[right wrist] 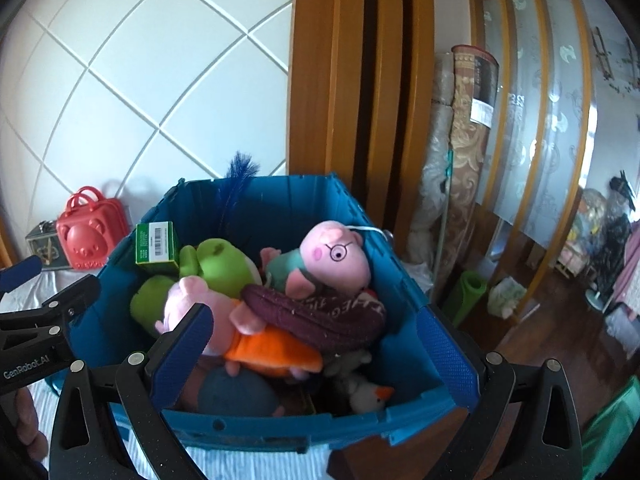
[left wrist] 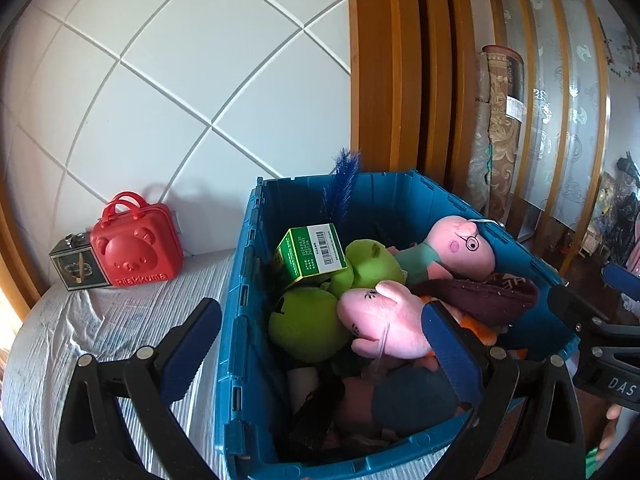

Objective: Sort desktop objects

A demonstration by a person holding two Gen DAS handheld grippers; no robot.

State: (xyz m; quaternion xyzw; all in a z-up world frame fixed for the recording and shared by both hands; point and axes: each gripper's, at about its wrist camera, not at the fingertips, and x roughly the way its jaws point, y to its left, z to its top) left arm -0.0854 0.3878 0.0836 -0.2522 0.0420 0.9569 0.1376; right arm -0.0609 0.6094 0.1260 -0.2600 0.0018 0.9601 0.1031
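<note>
Both the left tongs [left wrist: 320, 344] and right tongs [right wrist: 320, 352] stand wide and empty over the blue crate [left wrist: 240, 320], which brims with plush toys; the red bear case [left wrist: 136, 246] sits far left.

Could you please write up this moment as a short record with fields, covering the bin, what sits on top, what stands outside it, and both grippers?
container: blue bin, no lid on, full of toys
top layer: two pink pig toys, one with glasses; green plush; green box; maroon slipper
lower right in bin: small white bird toy
outside bin: red bear case by the wall, dark box beside it
left gripper: open, empty
right gripper: open, empty
</note>
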